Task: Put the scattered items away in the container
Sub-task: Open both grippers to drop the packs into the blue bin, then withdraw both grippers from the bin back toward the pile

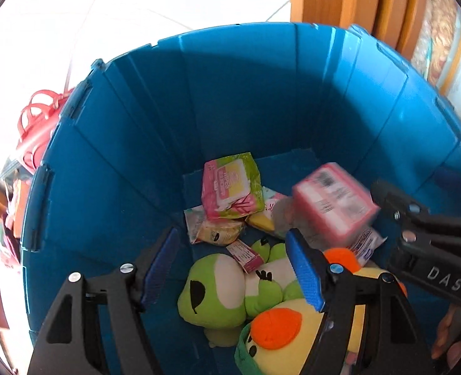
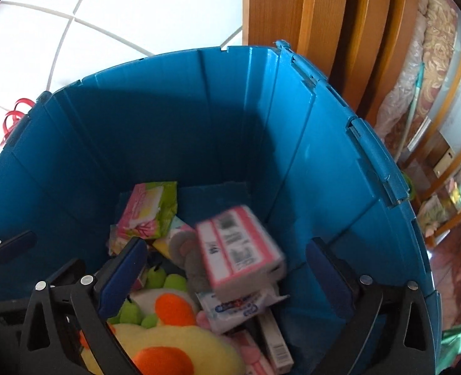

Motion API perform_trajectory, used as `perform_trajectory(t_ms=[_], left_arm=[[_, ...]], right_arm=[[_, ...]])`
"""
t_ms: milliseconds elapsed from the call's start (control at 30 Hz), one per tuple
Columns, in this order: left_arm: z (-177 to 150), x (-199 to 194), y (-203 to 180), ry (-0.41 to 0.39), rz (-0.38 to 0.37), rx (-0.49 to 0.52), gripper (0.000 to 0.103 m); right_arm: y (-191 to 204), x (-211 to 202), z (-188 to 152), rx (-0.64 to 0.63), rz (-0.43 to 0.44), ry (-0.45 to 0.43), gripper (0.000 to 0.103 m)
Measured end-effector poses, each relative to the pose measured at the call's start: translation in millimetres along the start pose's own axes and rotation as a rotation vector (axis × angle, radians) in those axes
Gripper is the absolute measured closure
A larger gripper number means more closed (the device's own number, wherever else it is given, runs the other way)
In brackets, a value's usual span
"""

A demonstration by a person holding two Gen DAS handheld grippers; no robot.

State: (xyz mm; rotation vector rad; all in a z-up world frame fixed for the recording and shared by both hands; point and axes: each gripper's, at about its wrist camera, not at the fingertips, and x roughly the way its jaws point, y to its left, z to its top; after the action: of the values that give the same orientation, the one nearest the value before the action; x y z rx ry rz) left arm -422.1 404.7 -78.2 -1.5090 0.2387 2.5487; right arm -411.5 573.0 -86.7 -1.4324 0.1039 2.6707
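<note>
Where white tiles (image 2: 143, 9) end — wooden cabinet (image 2: 293, 15).

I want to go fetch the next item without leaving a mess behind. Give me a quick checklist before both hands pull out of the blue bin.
1. Right tongs open, no pad touching the pink box: ok.
2. Pink box inside the blue bin: ok, though blurred.
3. Box settled: cannot tell.
4. Left tongs open, nothing pinched: ok.
5. Green plush frog clear of the left pads: ok.
6. Items remaining outside the bin: cannot tell.
</note>
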Motion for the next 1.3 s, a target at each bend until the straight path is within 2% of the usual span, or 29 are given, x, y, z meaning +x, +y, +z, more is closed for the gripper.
perform_trajectory(t_ms=[133, 367, 433, 533, 633, 800, 967, 1100, 1300], left_arm=[[3.8, 4.1, 12.3, 0.017, -0.010, -0.043, 0.033], [8.6, -2.4, 18.9, 0.005, 0.016, -0.074, 0.033], [9.2, -10.7, 21.2, -0.024, 0.036, -0.076, 0.033], [4.4, -31.5, 21.8, -0.110, 0.072, -0.062, 0.033], [-4.6, -56.5, 17.7, -0.187, 0.116, -0.008, 0.033], [-21.2, -99.8, 35.9, -0.230, 0.096, -0.031, 0.033], [-48.2, -139.5, 61.9, -0.308, 0.060, -0.073, 0.033], [-72.8, -164.3, 85.7, -0.350, 0.011, -0.103, 0.033], [-108.8, -185.8, 135.1, -0.391, -0.009, -0.144, 0.032]], right_arm=[[-1.1, -0.7, 2.1, 0.009, 0.002, 0.004, 0.000], [0.5, -10.2, 2.4, 0.007, 0.007, -0.019, 0.000], [0.4, -16.7, 2.7, 0.011, 0.011, -0.041, 0.000], [2.0, -33.4, 2.1, 0.013, 0.014, -0.090, 0.000], [8.3, -53.4, 0.4, -0.007, 0.028, -0.135, 0.000], [18.4, -93.8, -4.3, -0.040, 0.023, -0.211, 0.000], [30.0, -136.1, -22.3, -0.040, 0.091, -0.272, 0.000], [49.5, -170.4, -41.8, -0.048, 0.118, -0.332, 0.000], [95.2, -214.1, -68.4, -0.055, 0.147, -0.406, 0.000]])
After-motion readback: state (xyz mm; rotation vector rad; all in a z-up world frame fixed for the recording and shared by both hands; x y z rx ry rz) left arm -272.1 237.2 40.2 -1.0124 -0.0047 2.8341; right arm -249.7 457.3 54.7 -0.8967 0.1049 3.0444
